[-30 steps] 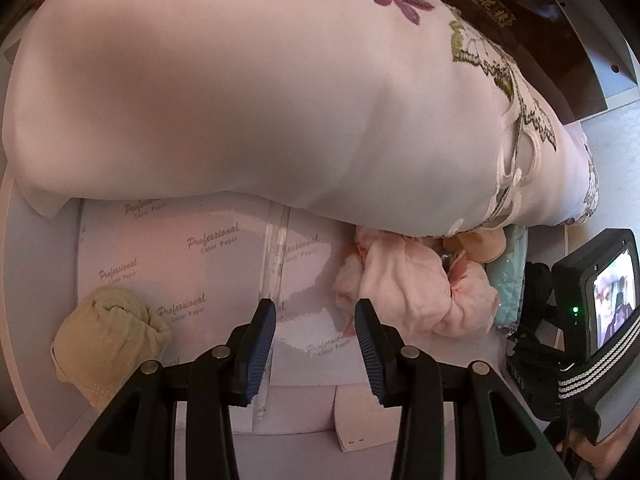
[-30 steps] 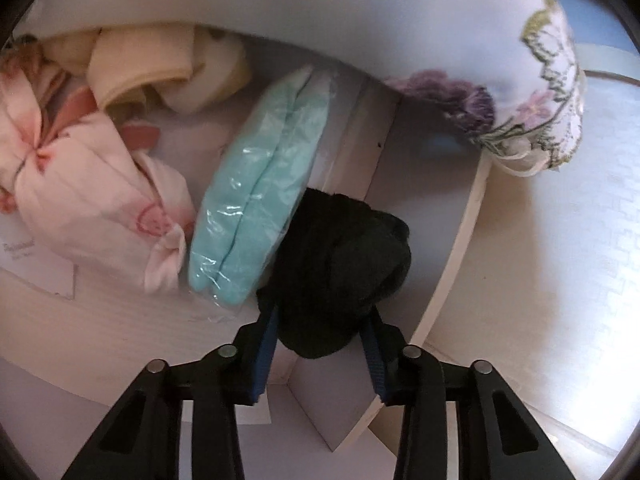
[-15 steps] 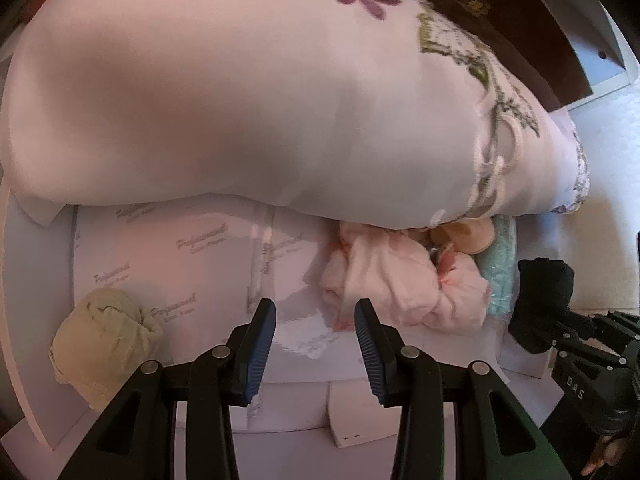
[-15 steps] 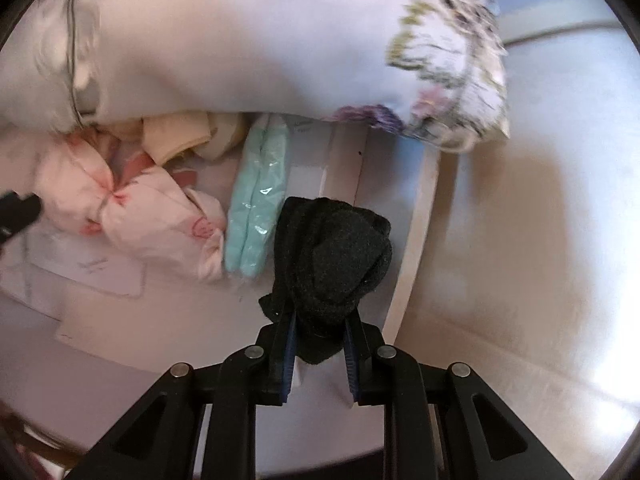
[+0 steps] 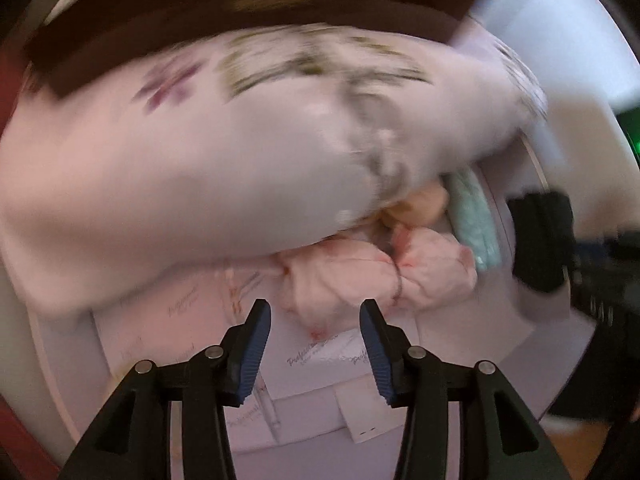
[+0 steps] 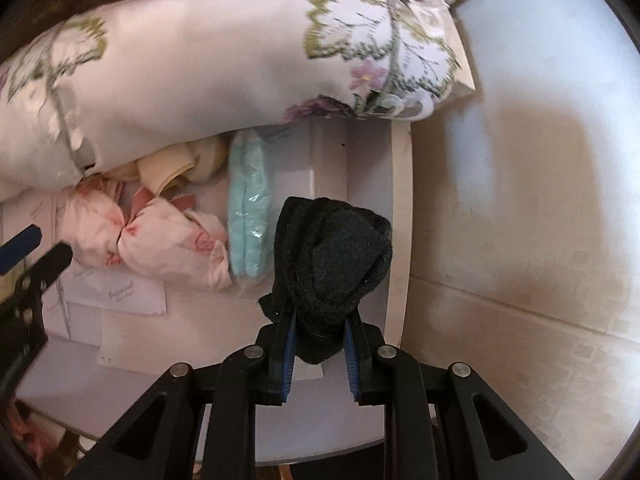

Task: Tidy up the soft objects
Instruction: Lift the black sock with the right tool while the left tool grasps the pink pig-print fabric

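Note:
My right gripper (image 6: pixel 320 320) is shut on a black cloth bundle (image 6: pixel 336 248) and holds it above the white tray's right rim (image 6: pixel 400 220). In the left wrist view the same black bundle (image 5: pixel 540 240) hangs at the far right. My left gripper (image 5: pixel 314 308) hovers over a pink flowered cloth bundle (image 5: pixel 360 280); its jaws are opening with nothing between them. A teal packet (image 6: pixel 248 208) lies between the pink bundle (image 6: pixel 160 240) and the black cloth. A large floral pillow (image 6: pixel 200 60) covers the back of the tray.
A beige cloth (image 6: pixel 172 164) is tucked under the pillow's edge. Printed paper sheets (image 5: pixel 320 360) line the tray's bottom. A dark wooden board (image 5: pixel 240 12) runs behind the pillow. Pale floor (image 6: pixel 520 200) lies right of the tray. The left wrist view is motion-blurred.
The right gripper closed on the black cloth and lifted it off the tray. The left gripper swung right over the pink bundle and spread wider; the yellow-green cloth left its view.

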Motion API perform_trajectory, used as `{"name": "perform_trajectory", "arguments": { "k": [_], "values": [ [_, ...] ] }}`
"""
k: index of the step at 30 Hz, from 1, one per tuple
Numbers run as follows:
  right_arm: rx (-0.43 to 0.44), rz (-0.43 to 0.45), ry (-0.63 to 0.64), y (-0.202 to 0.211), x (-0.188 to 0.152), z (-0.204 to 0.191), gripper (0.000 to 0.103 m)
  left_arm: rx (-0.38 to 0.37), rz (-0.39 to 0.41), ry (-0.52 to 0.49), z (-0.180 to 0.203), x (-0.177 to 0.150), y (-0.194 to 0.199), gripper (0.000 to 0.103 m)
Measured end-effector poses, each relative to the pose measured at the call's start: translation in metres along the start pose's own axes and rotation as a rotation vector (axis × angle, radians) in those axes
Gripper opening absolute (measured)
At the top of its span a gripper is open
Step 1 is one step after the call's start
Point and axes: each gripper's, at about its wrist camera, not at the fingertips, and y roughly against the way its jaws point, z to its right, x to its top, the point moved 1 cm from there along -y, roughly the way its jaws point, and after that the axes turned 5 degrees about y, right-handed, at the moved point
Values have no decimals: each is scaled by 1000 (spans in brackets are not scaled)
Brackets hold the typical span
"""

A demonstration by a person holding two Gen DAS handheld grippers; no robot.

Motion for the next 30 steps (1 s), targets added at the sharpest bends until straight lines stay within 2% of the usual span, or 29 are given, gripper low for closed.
{"name": "perform_trajectory", "arguments": {
  "k": [3,5,7,9,16,18,25,30],
  "values": [
    [22,7,-26,5,5,8,22,-8,-12,-176,25,3,-5,47],
    [46,8,-53,3,8,14,22,20,-8,-297,39,3,-8,47],
    [59,8,-63,5,11,22,22,17,-27,-423,51,2,-14,47],
    [72,5,-70,5,14,26,22,35,-36,-502,57,3,-19,47],
    [99,1,-84,-4,23,31,22,-7,-61,-575,66,24,-34,47],
    [103,-4,-84,-5,23,31,22,-38,-75,-583,70,33,-38,47],
    [86,-25,-79,-13,27,35,22,-24,-88,-724,98,38,-52,47],
    [59,-37,-65,-27,27,28,23,-41,-110,-694,111,51,-62,47]
  ]
}}
